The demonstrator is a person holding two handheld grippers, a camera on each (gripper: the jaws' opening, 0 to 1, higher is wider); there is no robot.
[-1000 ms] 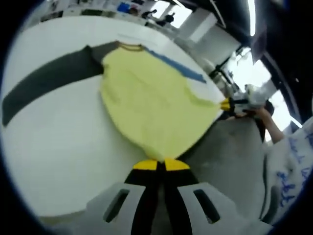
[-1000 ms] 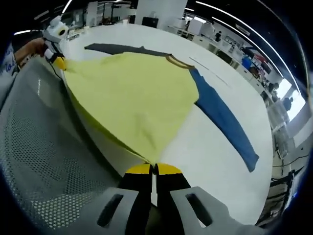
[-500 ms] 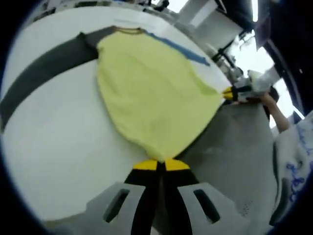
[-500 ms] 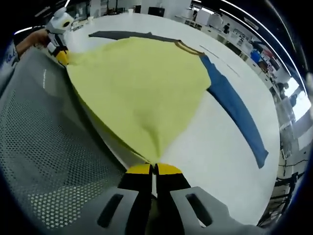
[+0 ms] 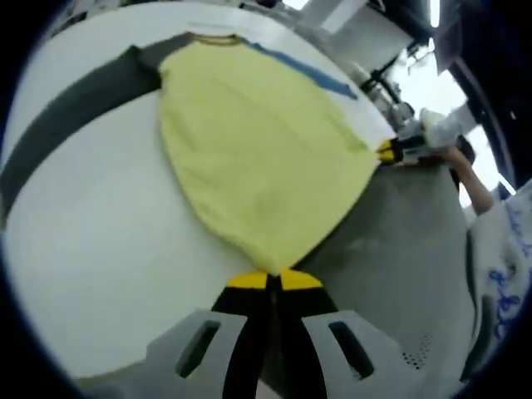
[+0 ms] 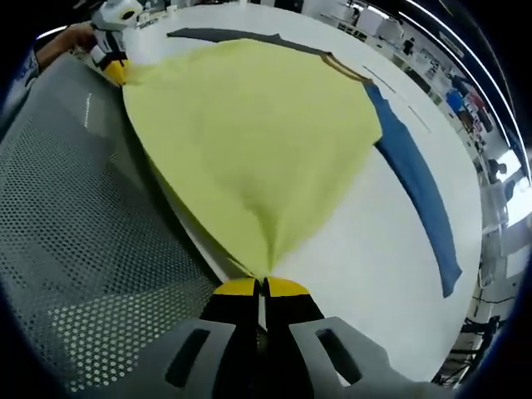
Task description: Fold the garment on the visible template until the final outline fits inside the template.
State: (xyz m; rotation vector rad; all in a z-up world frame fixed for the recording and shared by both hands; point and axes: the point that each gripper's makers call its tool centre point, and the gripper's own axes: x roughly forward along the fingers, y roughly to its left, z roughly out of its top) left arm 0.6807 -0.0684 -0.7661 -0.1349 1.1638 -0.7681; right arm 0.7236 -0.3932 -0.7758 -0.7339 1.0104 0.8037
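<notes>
A garment with a yellow body (image 5: 258,150), a dark grey sleeve (image 5: 75,116) and a blue sleeve (image 5: 307,71) lies spread on the white table (image 5: 91,266). My left gripper (image 5: 274,278) is shut on one corner of the yellow hem. The right gripper (image 5: 389,150) shows at the far right, pinching the other hem corner. In the right gripper view the yellow body (image 6: 249,133) fans out from my right gripper (image 6: 262,287), which is shut on the hem. The blue sleeve (image 6: 416,183) trails right and the grey sleeve (image 6: 224,35) lies far off. The left gripper (image 6: 112,68) holds its corner at top left.
A grey perforated surface (image 6: 75,224) runs along the table's near edge, under the stretched hem, and appears again in the left gripper view (image 5: 391,274). A person's hand (image 5: 461,170) holds the right gripper. Bare white table (image 6: 366,274) lies beside the blue sleeve.
Both cameras have shifted and the yellow body now spans more of each view, its hem stretched between the grippers. Both grippers keep their hold on the hem corners.
</notes>
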